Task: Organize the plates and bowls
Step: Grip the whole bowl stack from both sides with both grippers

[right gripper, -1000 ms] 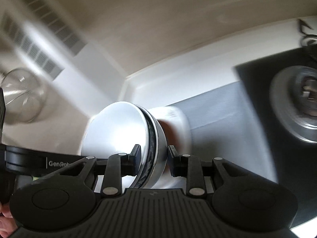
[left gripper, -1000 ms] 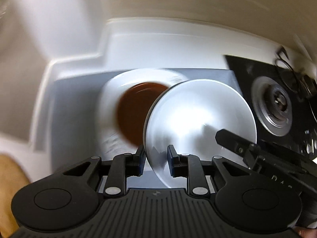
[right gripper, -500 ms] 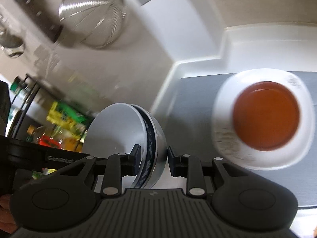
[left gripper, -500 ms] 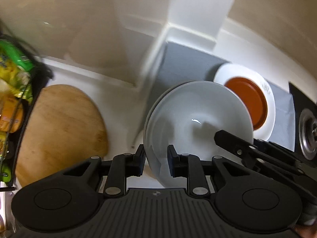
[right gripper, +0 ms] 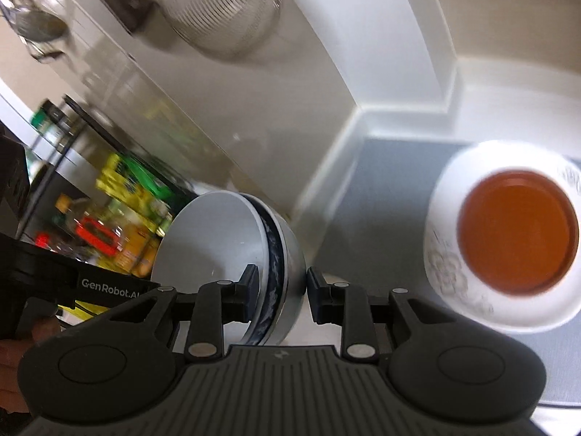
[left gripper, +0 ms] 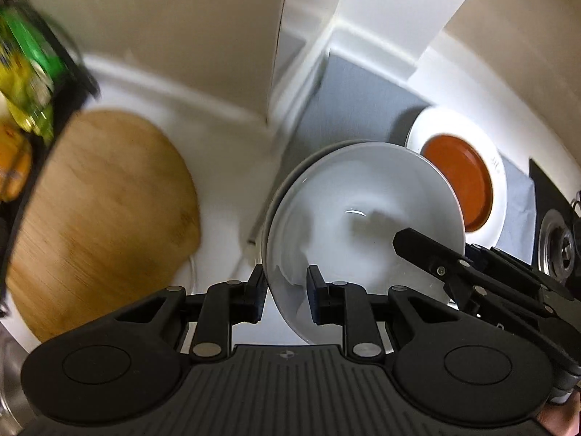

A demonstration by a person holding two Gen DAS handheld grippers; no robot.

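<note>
Two nested white bowls (left gripper: 363, 218), the outer one with a dark blue band (right gripper: 276, 250), are held in the air between both grippers. My left gripper (left gripper: 285, 290) is shut on the near rim. My right gripper (right gripper: 281, 290) is shut on the opposite rim and shows in the left wrist view (left gripper: 454, 269). A white plate (left gripper: 497, 167) with an orange-brown dish (left gripper: 461, 185) on it lies on a grey mat (left gripper: 348, 98); both show in the right wrist view, the plate (right gripper: 454, 283) and the dish (right gripper: 515, 232).
A round wooden board (left gripper: 98, 210) lies on the white counter at the left. A rack with colourful packets (right gripper: 120, 218) stands beyond it. A metal strainer (right gripper: 225, 11) hangs on the wall. A stove burner (left gripper: 559, 247) is at the right.
Both grippers have carried the bowls leftward, away from the plate and toward the wooden board. The plate and stove have slid to the right in both views.
</note>
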